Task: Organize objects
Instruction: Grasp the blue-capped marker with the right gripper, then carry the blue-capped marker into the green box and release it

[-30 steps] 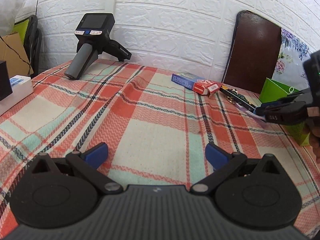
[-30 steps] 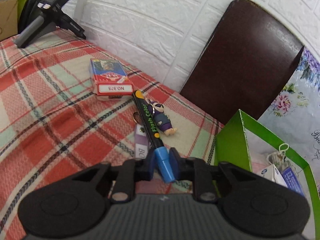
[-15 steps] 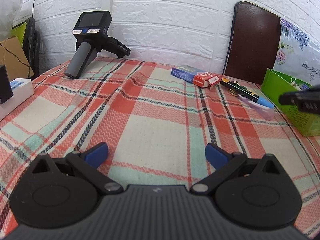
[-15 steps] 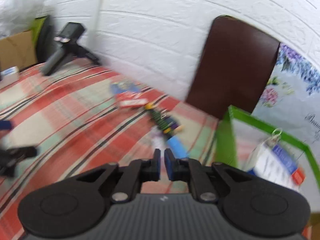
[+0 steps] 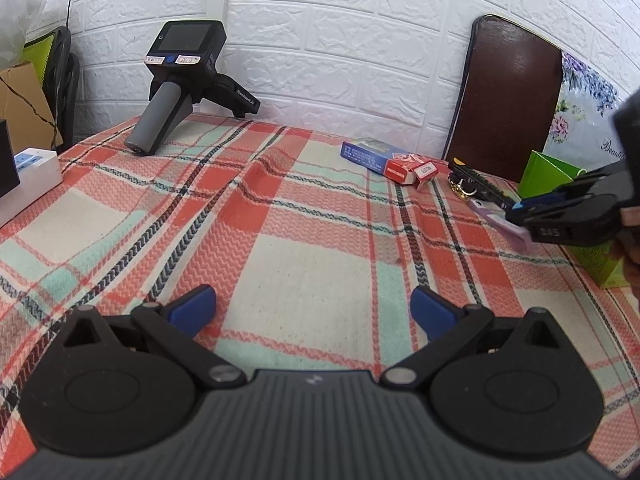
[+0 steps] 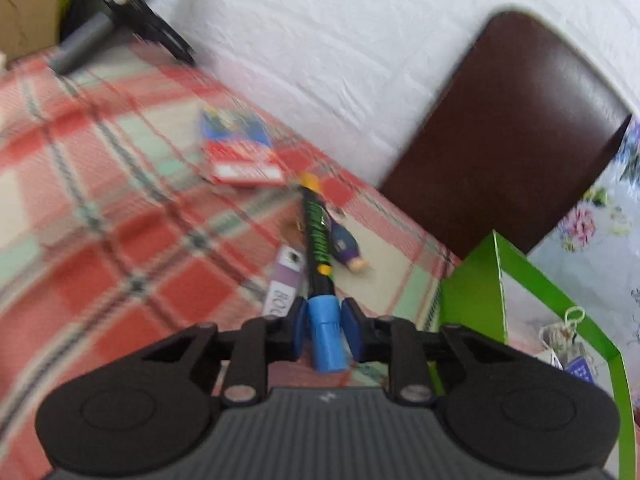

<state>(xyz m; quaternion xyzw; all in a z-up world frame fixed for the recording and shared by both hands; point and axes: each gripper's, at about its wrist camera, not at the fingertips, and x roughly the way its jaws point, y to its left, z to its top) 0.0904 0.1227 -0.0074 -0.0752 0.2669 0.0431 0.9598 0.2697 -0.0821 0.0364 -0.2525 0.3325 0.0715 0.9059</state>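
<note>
My right gripper [image 6: 325, 316] has its blue pads around the blue cap end of a black "Flash Color" marker [image 6: 317, 236] lying on the plaid cloth. A purple tube [image 6: 285, 280] and a small doll keychain [image 6: 346, 246] lie beside the marker. A red and blue card box [image 6: 240, 152] lies further back. The green box [image 6: 476, 292] with small items inside stands to the right. My left gripper [image 5: 312, 310] is open and empty over the cloth; its view shows the right gripper [image 5: 520, 212] at the marker [image 5: 480, 184].
A black handheld device [image 5: 180, 80] stands at the back left. A white power strip [image 5: 28, 176] lies at the left edge. A dark brown chair back [image 5: 508, 96] leans at the white brick wall behind the table.
My right gripper pulled back from the marker half a second ago with its jaws nearly shut, and now has come back down around the marker's blue end. The left gripper stayed still.
</note>
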